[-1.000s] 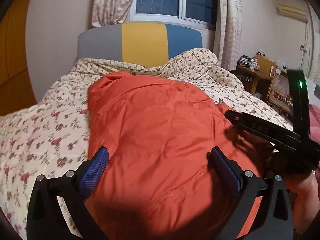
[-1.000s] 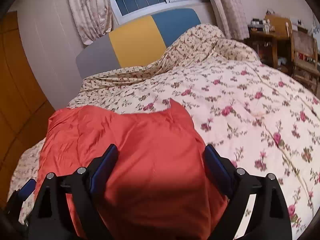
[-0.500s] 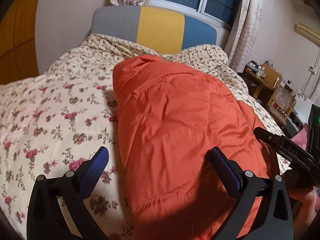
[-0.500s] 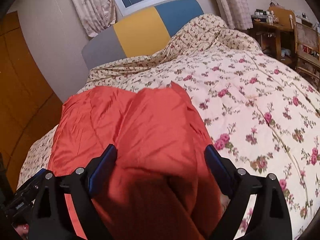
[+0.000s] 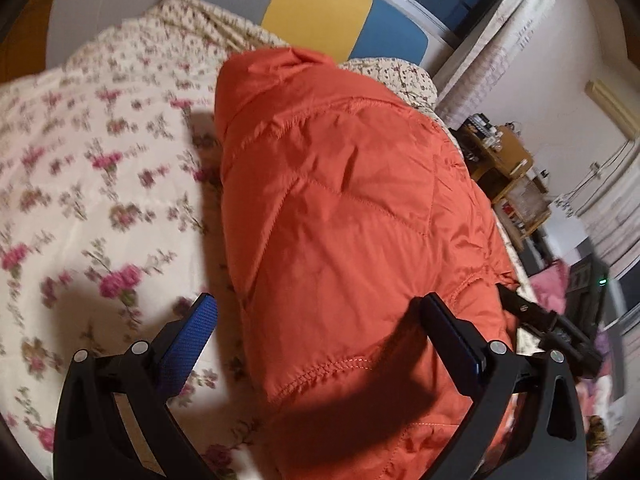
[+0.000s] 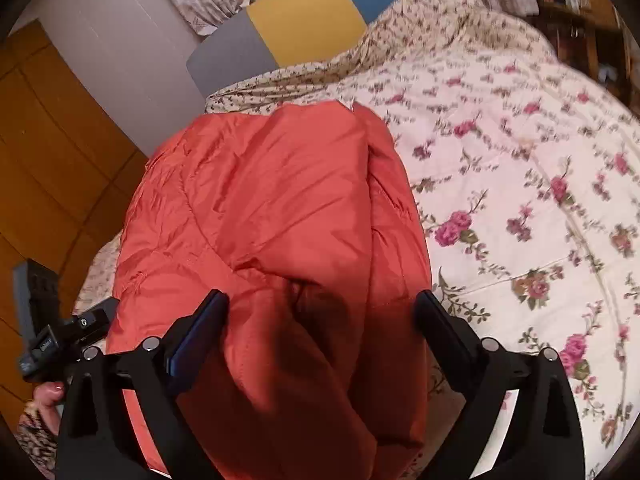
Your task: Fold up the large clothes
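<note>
An orange quilted jacket [image 5: 344, 208] lies folded in a long bundle on the floral bed cover [image 5: 100, 184]. It also shows in the right wrist view [image 6: 272, 208]. My left gripper [image 5: 320, 328] is open and empty, above the jacket's near left edge. Its left finger is over the cover and its right finger is over the jacket. My right gripper [image 6: 322, 320] is open and empty, with its jaws straddling the jacket's near right part. Each gripper shows at the edge of the other's view.
The floral bed cover [image 6: 520, 184] spreads to the right of the jacket. A grey, yellow and blue headboard [image 6: 304, 28] stands at the back under a window. A wooden desk and chair [image 5: 504, 168] stand at the right. An orange-brown wardrobe [image 6: 48, 152] is at the left.
Both grippers have tilted down and drawn back over the jacket's near end. The left gripper has shifted left, so more floral cover shows. Both stay open.
</note>
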Motion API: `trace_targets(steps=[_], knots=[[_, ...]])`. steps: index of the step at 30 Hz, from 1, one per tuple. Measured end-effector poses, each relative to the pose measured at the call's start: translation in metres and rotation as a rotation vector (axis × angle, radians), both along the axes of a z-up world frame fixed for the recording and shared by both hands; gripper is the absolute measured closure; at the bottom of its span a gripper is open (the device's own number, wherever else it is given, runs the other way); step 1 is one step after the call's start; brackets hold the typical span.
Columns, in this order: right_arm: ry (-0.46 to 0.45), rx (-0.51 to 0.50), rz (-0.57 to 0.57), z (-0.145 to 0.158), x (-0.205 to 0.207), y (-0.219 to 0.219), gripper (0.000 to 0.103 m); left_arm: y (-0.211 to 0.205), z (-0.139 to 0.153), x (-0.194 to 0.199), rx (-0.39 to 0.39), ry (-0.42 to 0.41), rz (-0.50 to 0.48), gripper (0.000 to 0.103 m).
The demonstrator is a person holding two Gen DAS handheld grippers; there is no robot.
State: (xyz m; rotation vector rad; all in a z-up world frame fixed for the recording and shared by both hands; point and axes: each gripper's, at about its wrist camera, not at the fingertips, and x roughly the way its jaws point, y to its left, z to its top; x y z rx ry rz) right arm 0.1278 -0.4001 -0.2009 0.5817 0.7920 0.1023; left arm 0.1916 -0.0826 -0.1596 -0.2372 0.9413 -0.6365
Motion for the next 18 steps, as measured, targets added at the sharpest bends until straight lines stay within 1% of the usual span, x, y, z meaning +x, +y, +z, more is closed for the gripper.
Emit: trace_targets(steps=[3, 7, 8, 10, 11, 13, 15, 16, 18], knots=[[0.03, 0.101, 0.014, -0.011, 0.008, -0.01, 0.006, -0.004, -0.006, 0.001, -0.059, 0.045, -0.049, 0.003], [0.034, 0.234, 0.035, -0.026, 0.019, -0.018, 0.007, -0.011, -0.01, -0.003, -0.052, 0.02, -0.059, 0.003], [0.023, 0.265, 0.036, -0.029, 0.021, -0.019, 0.009, -0.012, -0.011, -0.004, -0.046, 0.018, -0.061, 0.003], [0.01, 0.274, 0.046, -0.028, 0.023, -0.015, 0.018, -0.015, -0.01, -0.006, -0.027, 0.008, -0.065, 0.003], [0.002, 0.282, 0.044, -0.026, 0.024, -0.016, 0.021, -0.019, -0.007, -0.009, -0.005, -0.012, -0.073, 0.003], [-0.016, 0.304, 0.04, -0.025, 0.022, -0.017, 0.029, -0.024, 0.0, -0.018, 0.03, -0.063, -0.084, 0.011], [-0.04, 0.311, 0.037, -0.022, 0.017, -0.018, 0.034, -0.026, 0.005, -0.023, 0.04, -0.088, -0.083, 0.017], [-0.053, 0.312, 0.033, -0.019, 0.015, -0.017, 0.035, -0.026, 0.008, -0.026, 0.045, -0.1, -0.084, 0.021], [-0.078, 0.316, 0.026, -0.015, 0.01, -0.015, 0.036, -0.024, 0.012, -0.028, 0.054, -0.125, -0.09, 0.025]])
